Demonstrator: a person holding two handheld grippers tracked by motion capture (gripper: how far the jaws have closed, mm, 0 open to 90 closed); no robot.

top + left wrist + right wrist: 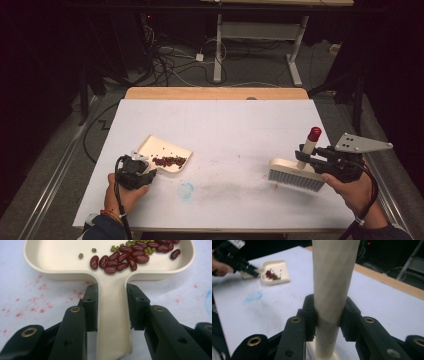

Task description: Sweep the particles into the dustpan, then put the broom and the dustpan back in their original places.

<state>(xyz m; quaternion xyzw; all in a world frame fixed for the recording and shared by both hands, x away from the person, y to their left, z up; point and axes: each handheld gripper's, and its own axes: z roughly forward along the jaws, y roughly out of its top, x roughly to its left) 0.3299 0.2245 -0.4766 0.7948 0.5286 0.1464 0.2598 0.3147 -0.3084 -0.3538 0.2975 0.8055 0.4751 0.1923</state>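
The white table [225, 120] carries the whole job, and most of its surface lies bare between the two tools. Near the right edge the brush [296, 175] stands with its bristles down on the table, its pale handle gripped by the right tongs [311, 156], whose jaws are closed tight on it from both sides. Well apart, toward the left edge, the dustpan [162, 150] lies flat with its open lip facing right, and the left tongs [112, 307] are clamped shut on its flat handle. The red beans [120, 260] and a few small green ones [93, 250] already sit in the pan, heaped near its lip. The step in hand looks like sweeping up, and a dark speck just left of the bristles may be a stray. To do it well, keep the pan's lip pressed flat on the table, draw the brush low and slow toward it, and avoid tilting the pan, since the heap at the lip could roll out.
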